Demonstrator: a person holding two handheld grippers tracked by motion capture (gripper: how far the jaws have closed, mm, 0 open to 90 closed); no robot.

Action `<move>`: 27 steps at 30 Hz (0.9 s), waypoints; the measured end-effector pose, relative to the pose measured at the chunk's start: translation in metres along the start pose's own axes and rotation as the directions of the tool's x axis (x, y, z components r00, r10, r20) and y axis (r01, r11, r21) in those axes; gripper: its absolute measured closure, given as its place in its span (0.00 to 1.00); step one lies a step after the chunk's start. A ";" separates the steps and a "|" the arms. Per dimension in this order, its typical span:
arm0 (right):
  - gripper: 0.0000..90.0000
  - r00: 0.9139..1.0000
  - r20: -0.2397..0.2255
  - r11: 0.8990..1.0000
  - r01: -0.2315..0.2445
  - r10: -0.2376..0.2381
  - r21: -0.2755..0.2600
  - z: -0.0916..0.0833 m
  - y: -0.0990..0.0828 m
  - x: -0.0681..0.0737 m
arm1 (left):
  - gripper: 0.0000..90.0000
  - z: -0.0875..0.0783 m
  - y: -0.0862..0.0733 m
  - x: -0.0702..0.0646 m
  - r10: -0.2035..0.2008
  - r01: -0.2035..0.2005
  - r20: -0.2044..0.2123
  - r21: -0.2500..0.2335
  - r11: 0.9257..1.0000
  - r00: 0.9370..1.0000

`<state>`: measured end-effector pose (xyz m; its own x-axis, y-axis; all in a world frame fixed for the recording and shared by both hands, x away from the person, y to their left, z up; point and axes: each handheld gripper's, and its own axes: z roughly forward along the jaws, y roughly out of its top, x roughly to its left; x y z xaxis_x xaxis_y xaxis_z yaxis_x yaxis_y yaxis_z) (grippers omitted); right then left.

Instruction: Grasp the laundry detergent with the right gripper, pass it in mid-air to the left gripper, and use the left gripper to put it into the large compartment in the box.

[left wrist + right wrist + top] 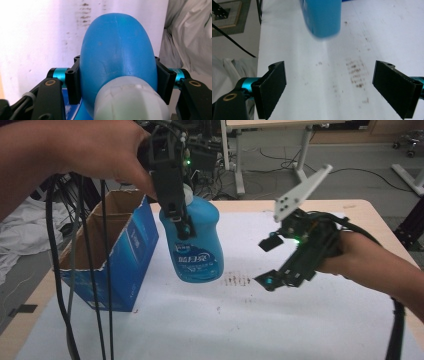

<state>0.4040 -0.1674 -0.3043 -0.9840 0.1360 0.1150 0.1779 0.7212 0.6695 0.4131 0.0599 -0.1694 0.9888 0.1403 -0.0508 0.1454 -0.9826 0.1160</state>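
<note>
Left gripper (181, 222) clamps blue bottle (197, 245) near its white cap (130, 100), above stained white sheet (260, 320). Open cardboard box (120, 255) just beside. Right gripper (267, 262) wide open, empty.

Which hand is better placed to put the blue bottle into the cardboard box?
Left. The left claw already grips the blue bottle beside the cardboard box; the right claw is open, empty.

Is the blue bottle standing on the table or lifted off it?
Lifted. The blue bottle hangs upright above the white table cover, clamped near its neck by the left tongs; its base is off the surface.
</note>
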 end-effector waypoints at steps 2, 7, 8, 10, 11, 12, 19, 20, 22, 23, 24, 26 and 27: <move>0.13 0.999 -0.010 0.999 -0.036 0.036 0.023 -0.006 -0.007 -0.001 | 0.42 -0.008 -0.007 0.002 -0.027 0.027 -0.015 0.005 1.000 1.000; 0.13 0.995 0.050 0.992 -0.088 0.084 0.091 -0.023 -0.020 -0.004 | 0.42 -0.027 -0.026 0.010 -0.115 0.114 -0.041 -0.011 0.993 0.993; 0.13 0.995 0.051 0.990 -0.089 0.084 0.106 -0.027 -0.022 -0.004 | 0.42 -0.029 -0.029 0.011 -0.128 0.128 -0.044 -0.014 0.992 0.991; 0.13 0.995 0.055 0.989 -0.089 0.083 0.115 -0.033 -0.024 -0.002 | 0.42 -0.036 -0.036 0.014 -0.163 0.162 -0.047 -0.020 0.987 0.986; 0.13 0.995 0.062 0.989 -0.089 0.082 0.117 -0.036 -0.025 -0.002 | 0.42 -0.039 -0.040 0.016 -0.174 0.174 -0.050 -0.023 0.985 0.983; 0.13 0.994 0.067 0.988 -0.097 0.090 0.119 -0.039 -0.026 -0.003 | 0.42 -0.043 -0.044 0.017 -0.190 0.189 -0.051 -0.025 0.982 0.980; 0.13 0.992 0.076 0.979 -0.115 0.103 0.170 -0.057 -0.030 -0.002 | 0.42 -0.065 -0.069 0.024 -0.269 0.266 -0.064 -0.059 0.962 0.961; 0.13 0.991 0.078 0.977 -0.122 0.109 0.177 -0.059 -0.031 -0.002 | 0.42 -0.068 -0.074 0.026 -0.269 0.266 -0.065 -0.055 0.962 0.961; 0.13 0.989 0.098 0.975 -0.127 0.111 0.181 -0.065 -0.034 -0.002 | 0.42 -0.073 -0.082 0.027 -0.298 0.294 -0.064 -0.068 0.953 0.952; 0.13 0.987 0.108 0.973 -0.135 0.117 0.184 -0.067 -0.035 -0.002 | 0.42 -0.075 -0.085 0.028 -0.305 0.301 -0.066 -0.064 0.951 0.950; 0.13 0.986 0.111 0.970 -0.142 0.122 0.197 -0.069 -0.037 -0.003 | 0.42 -0.077 -0.090 0.029 -0.322 0.318 -0.063 -0.067 0.946 0.945; 0.13 0.983 0.127 0.963 -0.155 0.129 0.221 -0.072 -0.040 -0.004 | 0.42 -0.080 -0.097 0.030 -0.344 0.339 -0.067 -0.070 0.938 0.937; 0.13 0.980 0.148 0.960 -0.162 0.130 0.230 -0.073 -0.042 -0.005 | 0.42 -0.081 -0.100 0.030 -0.350 0.345 -0.070 -0.071 0.936 0.934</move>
<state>0.4007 -0.2479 -0.2797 -0.9404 0.3275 0.0913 0.3319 0.8263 0.4551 0.4311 0.1720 -0.1022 0.8752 0.4835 -0.0188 0.4798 -0.8623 0.1618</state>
